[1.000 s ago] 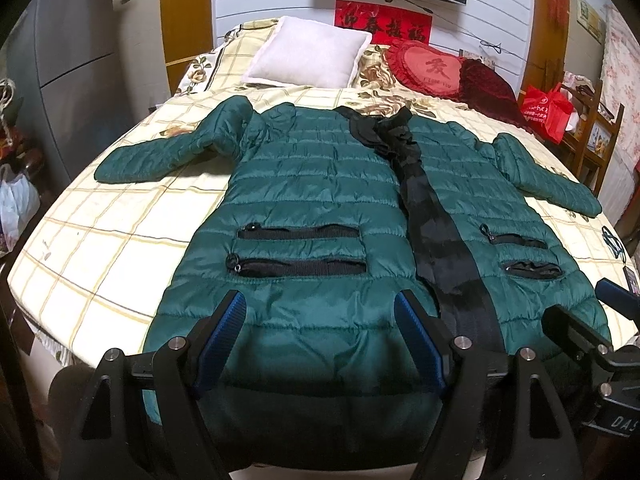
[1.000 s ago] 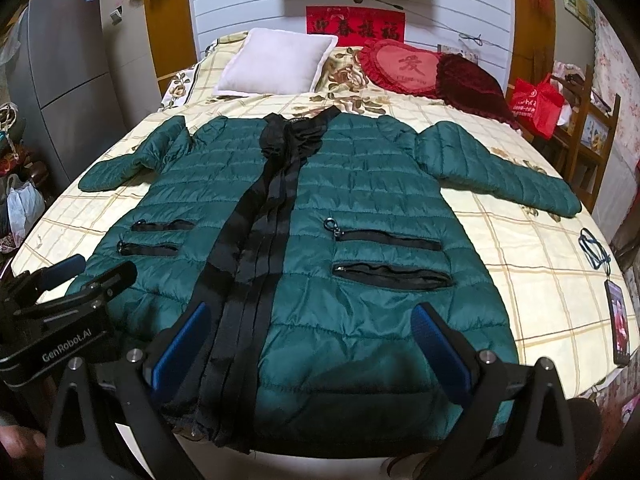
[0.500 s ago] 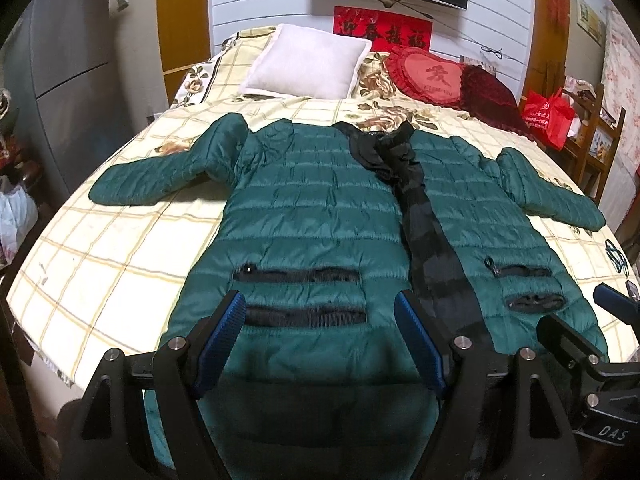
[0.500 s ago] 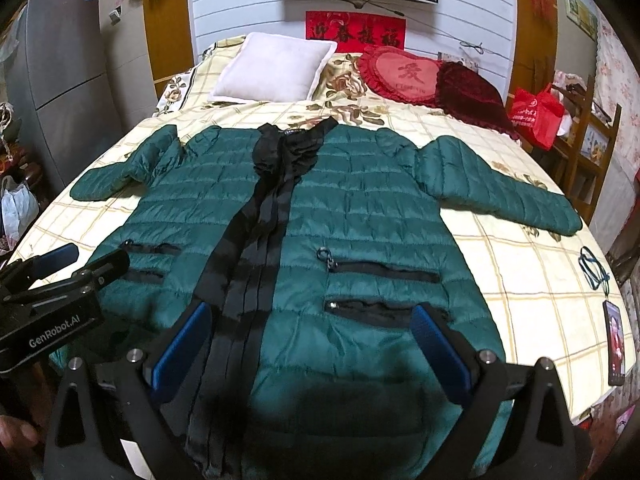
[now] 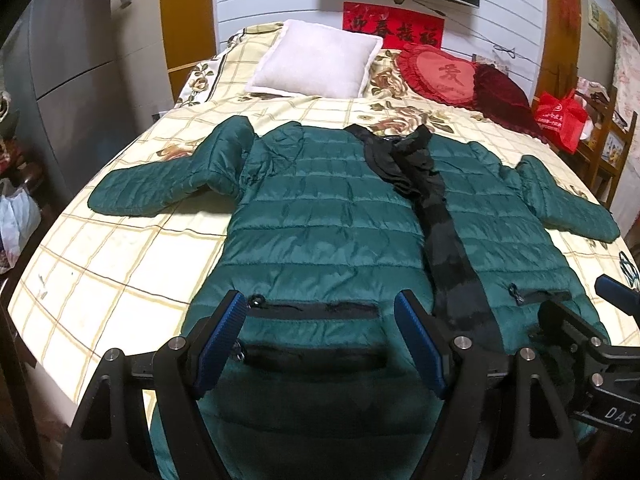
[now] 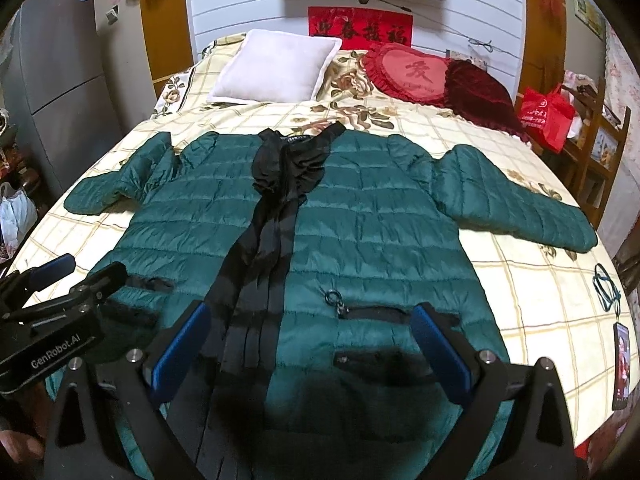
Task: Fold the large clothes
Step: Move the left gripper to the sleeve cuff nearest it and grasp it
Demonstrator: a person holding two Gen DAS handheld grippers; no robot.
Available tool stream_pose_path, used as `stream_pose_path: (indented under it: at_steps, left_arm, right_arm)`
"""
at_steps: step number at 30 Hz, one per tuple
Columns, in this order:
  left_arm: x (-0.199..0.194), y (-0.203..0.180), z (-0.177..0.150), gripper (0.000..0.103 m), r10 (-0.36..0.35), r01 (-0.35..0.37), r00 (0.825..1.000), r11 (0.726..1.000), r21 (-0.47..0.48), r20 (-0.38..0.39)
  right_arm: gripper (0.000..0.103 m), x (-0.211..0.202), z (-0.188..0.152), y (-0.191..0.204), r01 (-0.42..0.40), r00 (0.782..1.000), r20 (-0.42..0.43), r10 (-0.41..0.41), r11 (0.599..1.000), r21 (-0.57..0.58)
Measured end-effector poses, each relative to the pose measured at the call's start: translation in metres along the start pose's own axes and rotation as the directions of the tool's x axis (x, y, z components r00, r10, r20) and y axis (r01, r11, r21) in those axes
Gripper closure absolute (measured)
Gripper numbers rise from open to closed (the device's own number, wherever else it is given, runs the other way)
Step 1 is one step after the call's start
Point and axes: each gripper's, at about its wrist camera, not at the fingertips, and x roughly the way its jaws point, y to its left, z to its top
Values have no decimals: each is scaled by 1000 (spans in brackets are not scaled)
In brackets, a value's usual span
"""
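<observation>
A dark green quilted jacket (image 5: 328, 224) with a black front strip lies flat and face up on the bed, sleeves spread out to both sides; it also shows in the right wrist view (image 6: 360, 232). My left gripper (image 5: 320, 344) is open and empty, low over the jacket's left pocket near the hem. My right gripper (image 6: 310, 352) is open and empty, low over the right pocket and the black strip. Each gripper appears at the edge of the other's view. The hem is hidden under the grippers.
The bed (image 5: 112, 264) has a cream checked cover. A white pillow (image 5: 316, 60), a red heart cushion (image 5: 440, 76) and a dark red cushion (image 6: 476, 88) lie at its head. A phone (image 6: 622, 364) and lanyard (image 6: 606, 284) lie right of the jacket. A fridge stands at the left, a chair with a red bag (image 6: 544, 116) at the right.
Both grippers have moved down and forward over the jacket's lower part; the pockets now lie between the fingers. Both stay open. The jacket has not moved.
</observation>
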Motion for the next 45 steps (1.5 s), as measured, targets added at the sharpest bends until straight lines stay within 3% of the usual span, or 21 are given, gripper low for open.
stream_pose_path:
  at_steps: [10,31,45]
  left_arm:
    - [26,11,19,53,30,-30,999,1000,7,-19]
    - [92,55,84,53,55,-57,998,998,-42,-43]
    - [127,46,104,53,33,-37,997,998,-56,-65]
  right_arm:
    - [1,30,16,0,-1,999,-42,0,1000,-9]
    - [1,118,92,1,12,995,-103,-16,999,-48]
    - [1,157,108,-4,33,992,-122,-39,998,-46]
